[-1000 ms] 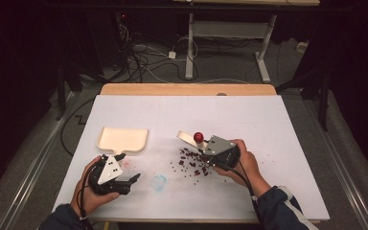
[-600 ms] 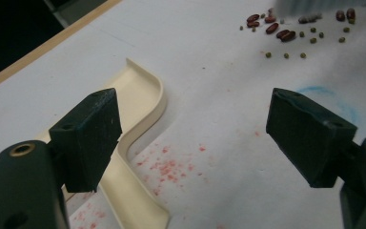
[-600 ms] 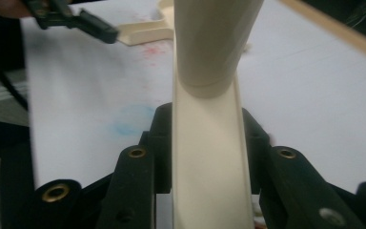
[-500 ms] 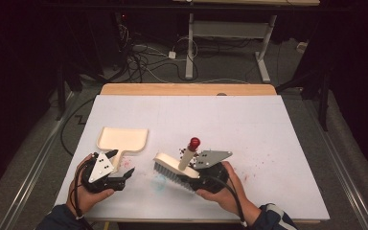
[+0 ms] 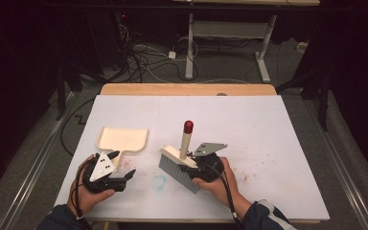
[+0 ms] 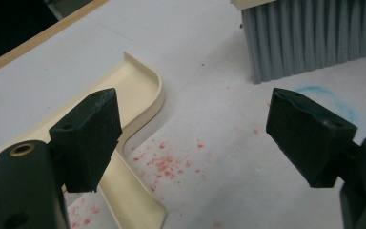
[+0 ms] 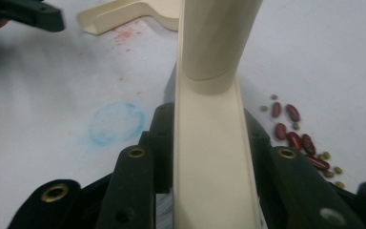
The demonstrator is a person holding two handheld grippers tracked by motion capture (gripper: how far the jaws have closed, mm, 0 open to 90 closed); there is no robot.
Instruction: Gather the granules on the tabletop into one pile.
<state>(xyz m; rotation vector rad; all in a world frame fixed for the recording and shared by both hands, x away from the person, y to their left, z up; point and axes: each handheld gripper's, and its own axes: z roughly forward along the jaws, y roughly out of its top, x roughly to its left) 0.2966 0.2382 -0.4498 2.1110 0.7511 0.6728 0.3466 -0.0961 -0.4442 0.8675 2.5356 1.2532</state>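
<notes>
My right gripper [image 5: 195,166] is shut on the cream back of a hand brush [image 5: 175,167]. The brush's grey bristles rest on the white table, and its red-tipped handle [image 5: 188,127] stands nearly upright. In the right gripper view, both jaws clamp the brush back [image 7: 209,157], and red and small green beans [image 7: 295,136] lie just right of it. A cream dustpan [image 5: 123,140] lies flat to the left. Beside its handle, my left gripper [image 5: 127,177] is open and holds nothing. In the left gripper view, the dustpan [image 6: 138,90] sits by the left jaw and the bristles [image 6: 310,38] are ahead.
A faint blue ring mark [image 5: 159,182] and red crumbs [image 6: 164,164] lie on the table between the grippers. A wooden strip [image 5: 187,89] edges the far side of the table, with cables and a desk frame on the floor beyond.
The right hand has drawn the brush toward the near left across the bean pile, and the handle has tipped up to nearly vertical. The left hand and dustpan have stayed put.
</notes>
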